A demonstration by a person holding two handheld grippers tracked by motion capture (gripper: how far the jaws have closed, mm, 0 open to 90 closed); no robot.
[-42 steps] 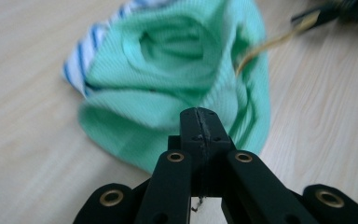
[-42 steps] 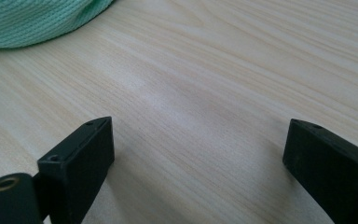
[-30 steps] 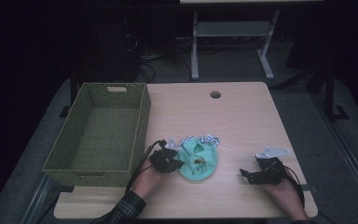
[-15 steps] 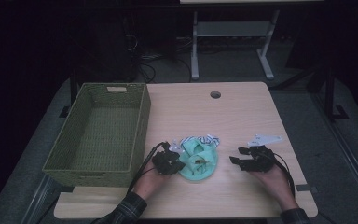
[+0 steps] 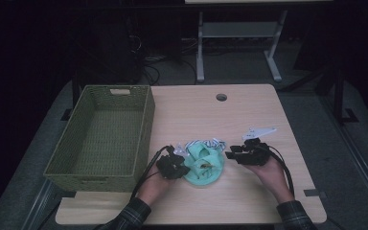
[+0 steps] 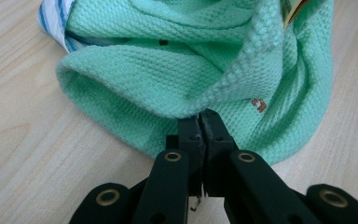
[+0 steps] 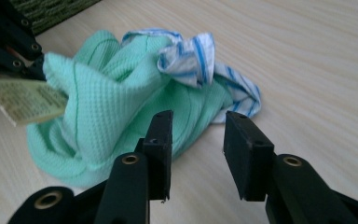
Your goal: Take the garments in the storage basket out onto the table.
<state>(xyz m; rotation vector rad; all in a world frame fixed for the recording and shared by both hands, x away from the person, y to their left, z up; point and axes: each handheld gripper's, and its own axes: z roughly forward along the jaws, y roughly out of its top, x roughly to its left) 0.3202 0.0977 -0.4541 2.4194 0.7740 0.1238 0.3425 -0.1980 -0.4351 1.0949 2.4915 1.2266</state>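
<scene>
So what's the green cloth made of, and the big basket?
The green cloth looks like soft knitted fabric, maybe cotton: tiny waffle bumps and floppy folds. The basket looks woven from wicker or paper cord, matte olive green; its walls show tight rows of weave.

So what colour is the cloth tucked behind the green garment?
White with blue stripes, clearest in the right gripper view.

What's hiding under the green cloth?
A blue-and-white striped cloth pokes out from beneath the green cloth at its far side. How far it runs underneath is covered, as is anything else below.
</scene>
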